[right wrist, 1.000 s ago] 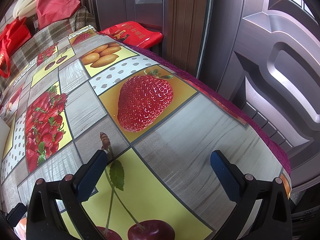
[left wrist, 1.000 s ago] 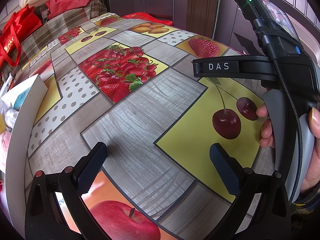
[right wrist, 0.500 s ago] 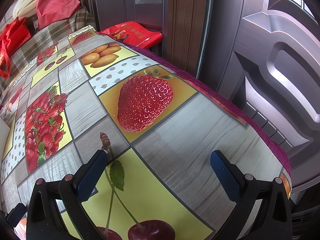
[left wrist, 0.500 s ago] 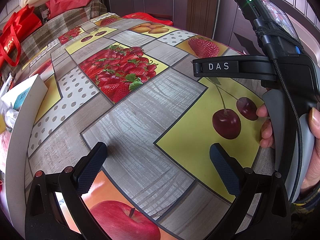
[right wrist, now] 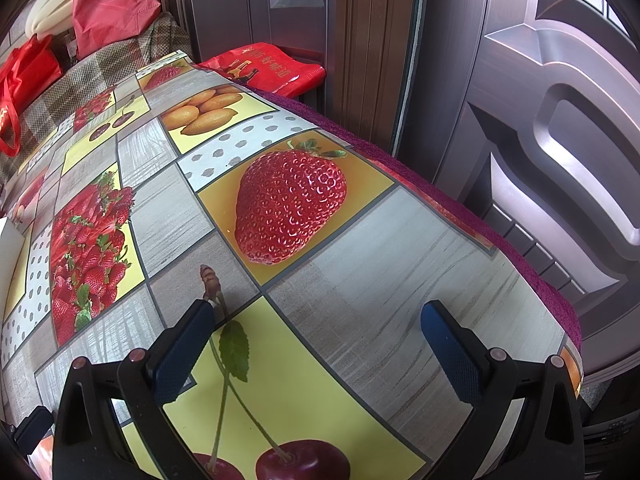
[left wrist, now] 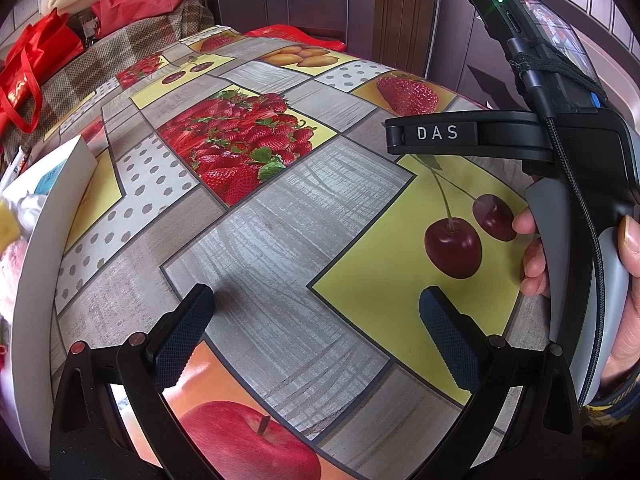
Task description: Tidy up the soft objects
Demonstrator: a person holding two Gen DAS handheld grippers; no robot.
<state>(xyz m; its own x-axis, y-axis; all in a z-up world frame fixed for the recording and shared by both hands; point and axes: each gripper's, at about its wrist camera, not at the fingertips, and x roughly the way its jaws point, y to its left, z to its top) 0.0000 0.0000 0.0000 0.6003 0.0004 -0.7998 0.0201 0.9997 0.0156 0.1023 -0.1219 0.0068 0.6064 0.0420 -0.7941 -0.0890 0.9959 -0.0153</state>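
Both tools sit low over a bench (left wrist: 280, 240) covered in a glossy fruit-print cloth of strawberries, cherries, oranges and an apple. The left hand-held gripper (left wrist: 316, 312) has its two dark fingers spread wide apart with nothing between them, hovering above a grey wood-look panel of the cloth, beside the printed cherries. The right hand-held gripper (right wrist: 318, 322) is just as wide apart and just as bare, poised over the cherry stem and the grey panel below the big printed strawberry, near the bench's far edge.

From the left tool's camera the right tool's body (left wrist: 560, 152) stands just to the right, marked "DAS", with a phone strapped on top showing a green light, and the person's right hand (left wrist: 624, 280) wrapped round its grey handle.

The soft things are over at the left edge of the bench: a white box (left wrist: 36, 248) holds a heap of them, with something yellow (left wrist: 8, 228), something pale pink (left wrist: 10, 276) and something white and crumpled (left wrist: 30, 208) just peeping over its wall. They are too cut off at the frame edge for me to say what each is. They lie well apart from both tools.

Beyond the bench there is a plaid-covered surface (right wrist: 92, 68) with red bags (right wrist: 108, 4) on it, another red bag (right wrist: 264, 70) by the dark panelled door (right wrist: 540, 120).
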